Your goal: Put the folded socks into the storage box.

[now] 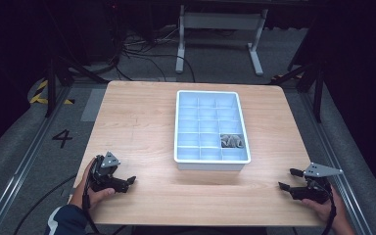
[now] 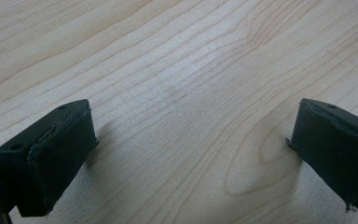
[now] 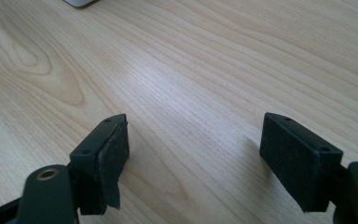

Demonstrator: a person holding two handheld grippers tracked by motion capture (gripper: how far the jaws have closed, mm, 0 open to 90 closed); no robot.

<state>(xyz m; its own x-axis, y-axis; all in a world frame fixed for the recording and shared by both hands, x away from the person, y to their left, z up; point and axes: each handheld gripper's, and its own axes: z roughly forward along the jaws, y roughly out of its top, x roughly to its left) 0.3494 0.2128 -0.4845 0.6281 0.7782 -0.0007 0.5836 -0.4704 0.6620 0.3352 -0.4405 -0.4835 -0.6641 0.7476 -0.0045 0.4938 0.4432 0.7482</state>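
My left gripper [image 1: 127,182] rested on the tabletop [image 1: 142,127] to the near left of the tray [image 1: 212,166], its jaws spread apart with nothing between them; in the left gripper view the left gripper [image 2: 191,154] showed bare wood grain between the two black pads. My right gripper [image 1: 291,178] sat to the near right of the tray, close to the tabletop's right edge, and it too was released, jaws wide with nothing in them; in the right gripper view the right gripper [image 3: 193,154] framed plain wood. Both grippers lay well apart from the tray. The tray itself, pale blue and split into small compartments, stood on the tabletop between and beyond the two grippers. A small heap of grey pieces [image 1: 232,141] lay in one compartment on the tray's right side, in the second row from its near edge.
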